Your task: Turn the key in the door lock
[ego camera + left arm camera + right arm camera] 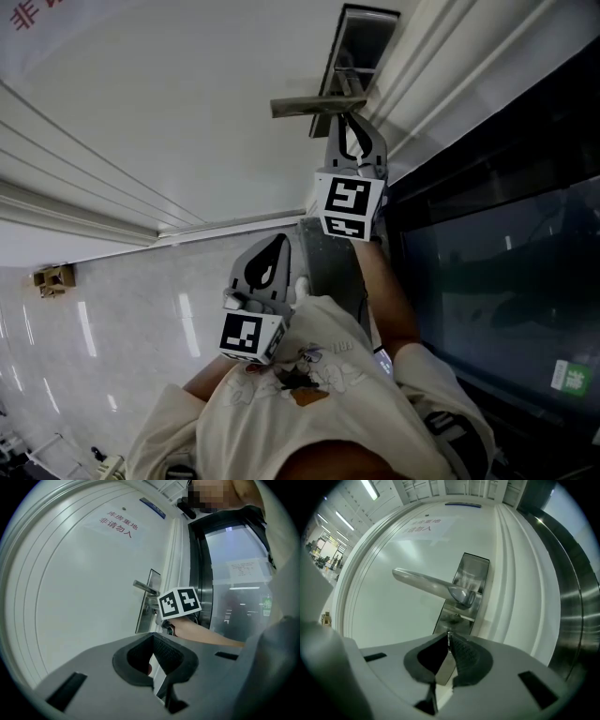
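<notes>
Just below the lever handle point(426, 584), the key point(448, 634), a thin, stiff, likely slippery metal sliver, sat pinched across its bow, seemingly the best hold, by the nearly closed right gripper point(449, 638). The left gripper point(152, 637), away from the handle, was closed, empty.

White door point(393, 625) bears a lock plate point(476, 569), lever handle point(422, 582) and, seemingly, key point(448, 633).
</notes>
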`<control>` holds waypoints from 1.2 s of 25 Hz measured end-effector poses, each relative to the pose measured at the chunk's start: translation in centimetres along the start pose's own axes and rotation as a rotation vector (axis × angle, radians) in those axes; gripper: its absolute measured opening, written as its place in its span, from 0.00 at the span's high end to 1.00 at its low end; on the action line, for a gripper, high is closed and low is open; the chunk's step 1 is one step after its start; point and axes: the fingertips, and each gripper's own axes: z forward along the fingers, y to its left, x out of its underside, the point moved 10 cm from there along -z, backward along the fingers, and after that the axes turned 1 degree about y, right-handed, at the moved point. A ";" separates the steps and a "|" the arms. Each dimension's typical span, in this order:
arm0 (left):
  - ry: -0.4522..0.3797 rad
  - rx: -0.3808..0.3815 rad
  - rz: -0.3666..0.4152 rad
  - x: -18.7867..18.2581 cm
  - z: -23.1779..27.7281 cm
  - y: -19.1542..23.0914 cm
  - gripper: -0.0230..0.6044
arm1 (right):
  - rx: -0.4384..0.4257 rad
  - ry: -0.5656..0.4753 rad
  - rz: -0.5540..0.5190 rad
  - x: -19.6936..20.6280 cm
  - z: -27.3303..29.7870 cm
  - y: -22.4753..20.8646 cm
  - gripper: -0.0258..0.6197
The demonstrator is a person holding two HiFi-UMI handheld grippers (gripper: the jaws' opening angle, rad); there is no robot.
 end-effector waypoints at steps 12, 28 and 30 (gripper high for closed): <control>0.014 -0.006 0.015 0.0 -0.5 0.2 0.95 | -0.028 -0.049 0.283 0.8 -0.1 -0.7 0.93; 0.015 0.014 0.007 0.1 -1.1 -0.6 0.95 | -0.185 -0.077 0.873 2.2 0.1 -2.5 0.92; 0.017 0.004 0.011 -0.1 -1.1 -0.6 0.95 | -0.203 -0.075 0.954 2.4 0.2 -2.7 0.92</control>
